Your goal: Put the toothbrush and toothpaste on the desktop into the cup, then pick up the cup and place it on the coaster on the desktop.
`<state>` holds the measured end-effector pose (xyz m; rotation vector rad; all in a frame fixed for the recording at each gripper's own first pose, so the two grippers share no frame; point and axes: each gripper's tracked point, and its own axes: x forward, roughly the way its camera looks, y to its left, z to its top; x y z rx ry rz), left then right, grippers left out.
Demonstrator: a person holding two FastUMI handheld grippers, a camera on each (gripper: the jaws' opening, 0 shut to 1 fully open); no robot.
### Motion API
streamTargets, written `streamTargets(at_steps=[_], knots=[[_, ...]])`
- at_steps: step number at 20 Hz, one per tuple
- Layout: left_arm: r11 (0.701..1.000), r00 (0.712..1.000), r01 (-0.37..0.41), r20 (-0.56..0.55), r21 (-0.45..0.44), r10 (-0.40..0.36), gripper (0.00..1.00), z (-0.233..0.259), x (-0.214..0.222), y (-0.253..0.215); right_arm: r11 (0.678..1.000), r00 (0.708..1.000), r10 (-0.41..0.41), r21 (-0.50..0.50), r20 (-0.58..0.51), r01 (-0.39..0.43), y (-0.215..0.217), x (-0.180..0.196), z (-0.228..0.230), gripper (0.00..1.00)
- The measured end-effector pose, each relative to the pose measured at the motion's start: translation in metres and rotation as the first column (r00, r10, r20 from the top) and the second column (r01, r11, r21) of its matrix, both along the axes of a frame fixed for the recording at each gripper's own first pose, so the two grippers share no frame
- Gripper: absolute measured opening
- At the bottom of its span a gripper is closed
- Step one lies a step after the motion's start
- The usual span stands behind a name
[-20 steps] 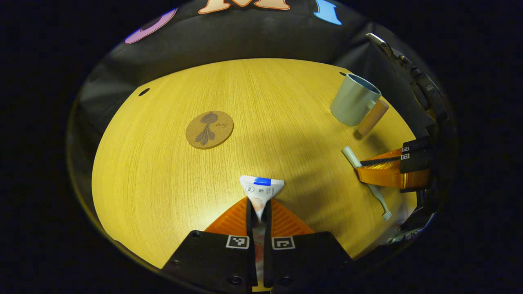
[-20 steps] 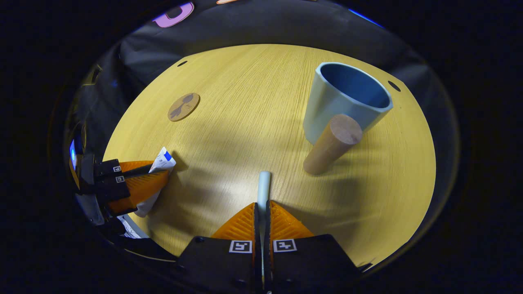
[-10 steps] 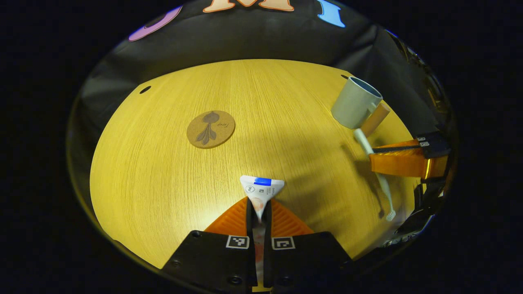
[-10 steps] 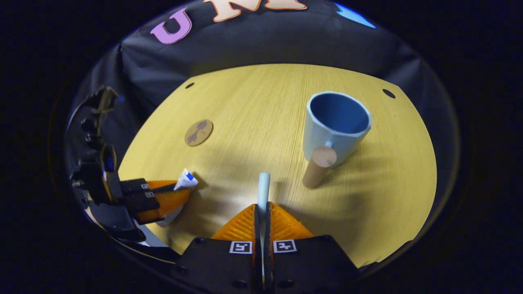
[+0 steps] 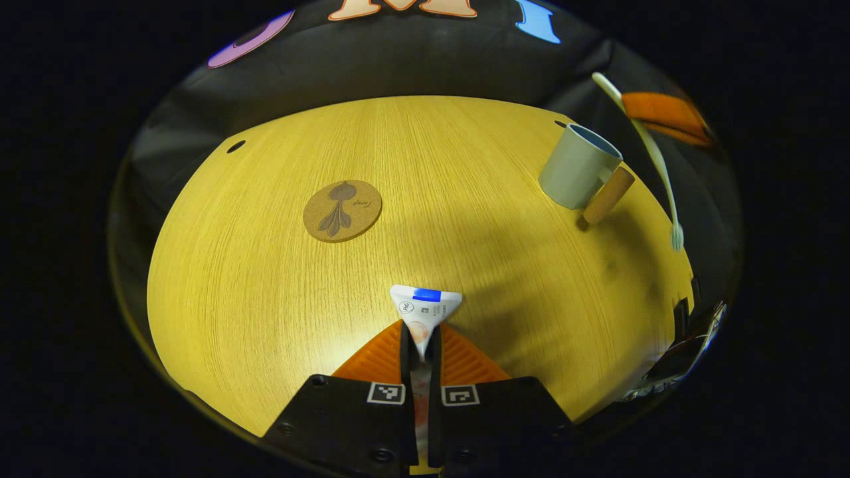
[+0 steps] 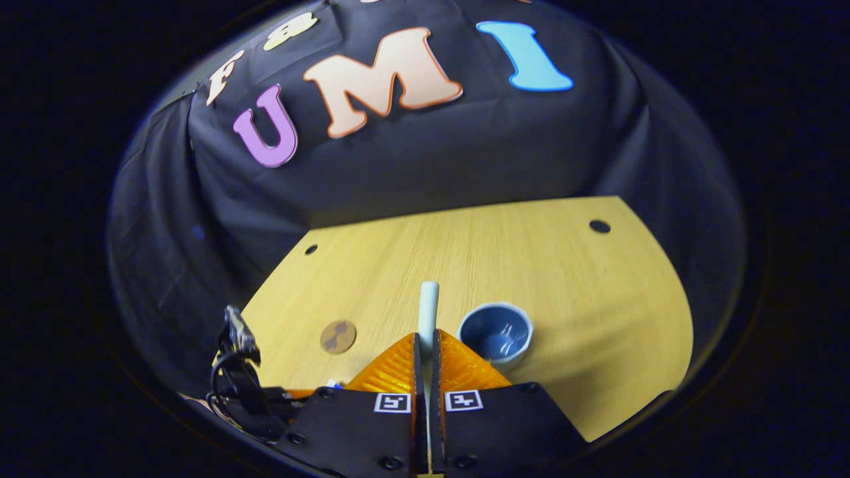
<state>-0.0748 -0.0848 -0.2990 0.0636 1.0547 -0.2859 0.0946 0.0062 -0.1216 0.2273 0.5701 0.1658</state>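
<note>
Your wood-grain bench (image 5: 279, 279) carries a smooth pale cup (image 5: 576, 167) with a wooden peg handle and a round cork coaster (image 5: 342, 210). Your left hand-held gripper (image 5: 420, 342) pinches the flat crimped toothpaste (image 5: 425, 307) low over the bench. Your right hand-held gripper (image 6: 426, 345) clamps the slim toothbrush (image 6: 428, 311), raised above the cup.

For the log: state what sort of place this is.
Likely a staged recording booth, not a bathroom: a bare wooden desktop backed by black cloth, with just a cup, coaster, toothbrush and toothpaste.
</note>
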Motion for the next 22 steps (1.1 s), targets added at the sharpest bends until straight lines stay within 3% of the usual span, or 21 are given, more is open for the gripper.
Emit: streamTargets(at_steps=[4, 8, 10, 15, 19, 20, 22], knots=[[1.0, 1.0, -0.026, 0.014, -0.007, 0.026, 0.06, 0.003, 0.002, -0.001, 0.995, 0.97, -0.099, 0.007, 0.223, 0.1, -0.021, 0.038, 0.046, 0.04], [0.999, 0.999, -0.037, 0.02, -0.009, 0.037, 0.06, 0.004, 0.005, -0.001, 0.983, 0.931, -0.171, -0.008, 0.323, 0.184, -0.042, 0.067, 0.049, 0.04], [0.999, 0.999, -0.047, 0.027, -0.01, 0.047, 0.06, 0.007, 0.005, -0.002, 0.98, 0.926, -0.181, -0.015, 0.33, 0.197, -0.041, 0.07, 0.041, 0.04], [0.998, 0.998, -0.058, 0.036, -0.012, 0.058, 0.06, 0.008, 0.006, -0.002, 0.978, 0.946, -0.192, -0.03, 0.26, 0.207, -0.041, 0.081, 0.003, 0.06], [0.998, 0.998, -0.051, 0.026, -0.025, 0.052, 0.06, 0.008, 0.006, -0.003, 0.986, 0.967, -0.148, -0.05, 0.206, 0.161, -0.034, 0.069, -0.015, 0.07], [0.998, 0.998, -0.049, 0.025, -0.026, 0.05, 0.06, 0.009, 0.006, -0.004, 0.988, 0.971, -0.136, -0.043, 0.196, 0.148, -0.032, 0.064, -0.017, 0.24], [0.998, 0.998, -0.042, 0.034, -0.041, 0.043, 0.06, 0.012, 0.007, -0.005, 0.99, 0.974, -0.128, -0.041, 0.187, 0.138, -0.034, 0.055, -0.018, 0.43]])
